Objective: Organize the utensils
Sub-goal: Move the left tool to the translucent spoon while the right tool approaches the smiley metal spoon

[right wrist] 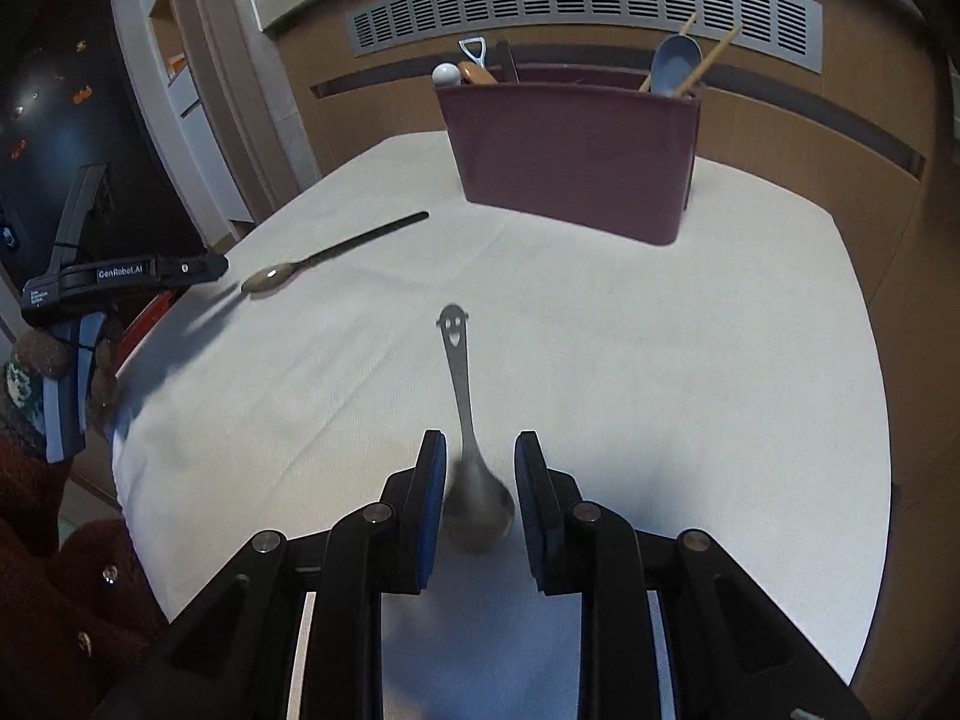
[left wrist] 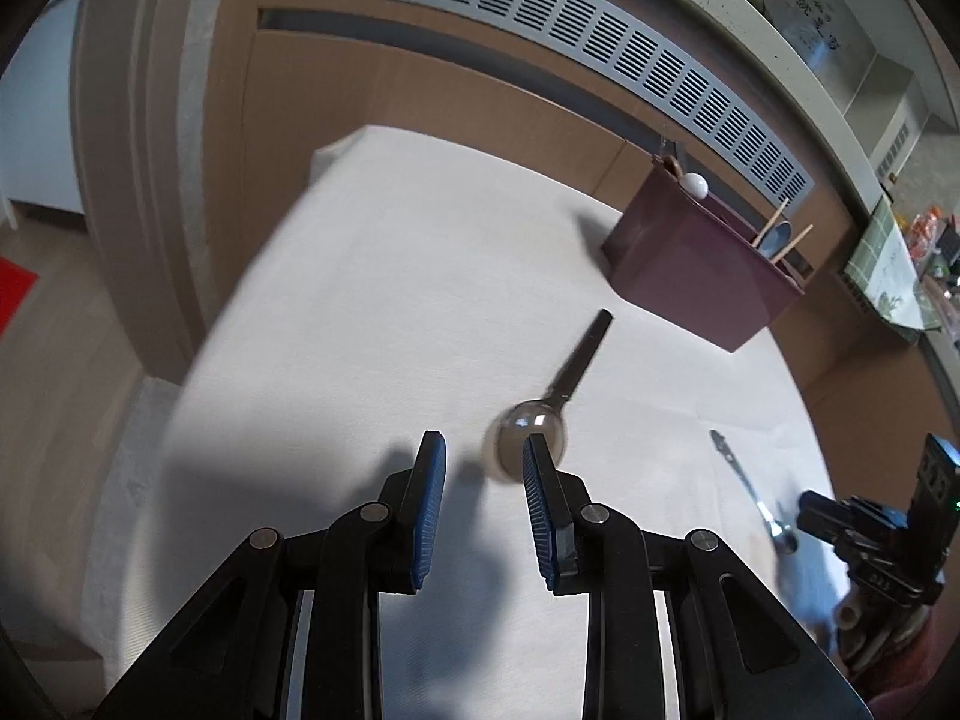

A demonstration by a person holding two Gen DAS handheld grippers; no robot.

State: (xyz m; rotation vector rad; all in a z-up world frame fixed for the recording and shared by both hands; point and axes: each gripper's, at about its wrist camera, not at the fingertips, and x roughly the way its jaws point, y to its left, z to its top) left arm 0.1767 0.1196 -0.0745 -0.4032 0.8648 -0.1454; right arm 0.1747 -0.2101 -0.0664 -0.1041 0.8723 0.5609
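Item one: the white cloth-covered table point(right wrist: 660, 390), your work surface, bare enough that each piece lies alone and reachable.

Item two: the dark-handled metal spoon with a round bowl point(left wrist: 558, 402). It lies flat, handle pointing toward the holder. Your left gripper point(left wrist: 483, 468) stands open just above it, the right blue pad overlapping the bowl's edge in view; nothing is clamped. The bowl end is nearest you, which is likely why you come at it from there.

Item three: the slim steel spoon with a smiling face cut in its handle end point(right wrist: 465, 408). It lies flat, bowl toward you, face toward the holder. Your right gripper point(right wrist: 480, 480) is open, its pads either side of the bowl, apparently not pressing.

Item four: the maroon plastic utensil holder point(right wrist: 576, 156) at the far side, upright, already storing a pale blue scoop point(right wrist: 675, 66), wooden chopsticks point(right wrist: 714, 57) and a white-knobbed piece point(right wrist: 447, 73). Both spoons seem destined here.
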